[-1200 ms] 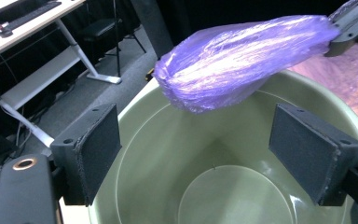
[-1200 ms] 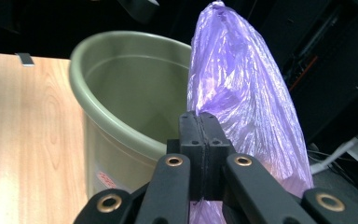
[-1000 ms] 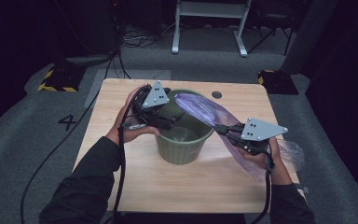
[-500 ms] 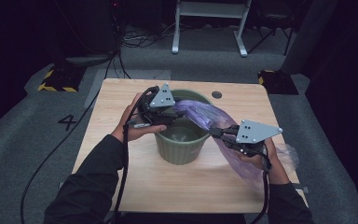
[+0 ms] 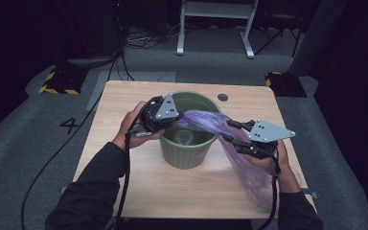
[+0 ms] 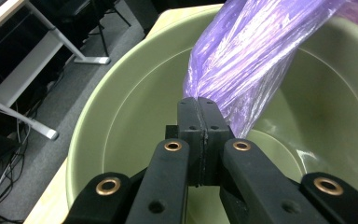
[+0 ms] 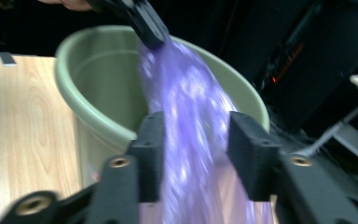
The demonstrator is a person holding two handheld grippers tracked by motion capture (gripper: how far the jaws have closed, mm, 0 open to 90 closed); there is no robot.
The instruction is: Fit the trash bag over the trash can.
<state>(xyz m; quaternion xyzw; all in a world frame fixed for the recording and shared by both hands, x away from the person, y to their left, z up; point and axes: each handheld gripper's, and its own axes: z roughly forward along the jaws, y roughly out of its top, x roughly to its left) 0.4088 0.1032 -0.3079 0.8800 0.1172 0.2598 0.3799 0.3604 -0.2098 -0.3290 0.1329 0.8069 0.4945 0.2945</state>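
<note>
Over the bin's mouth, my left claw [image 6: 198, 105] is clamped tight on one end of the purple bag [image 6: 256, 60], having just closed. Beside the bin's near right rim, my right claw [image 7: 196, 140] has its jaws parted, just opened, with the bag running loose between them, pads clear. Green bin [image 5: 188, 143]: upright, mid-table [image 5: 124, 96]. Bag: stretched from the left claw across the rim, the rest hanging down to the table at right.

Purple bag [image 7: 186, 140] motion-blurred, bottom cut off
</note>
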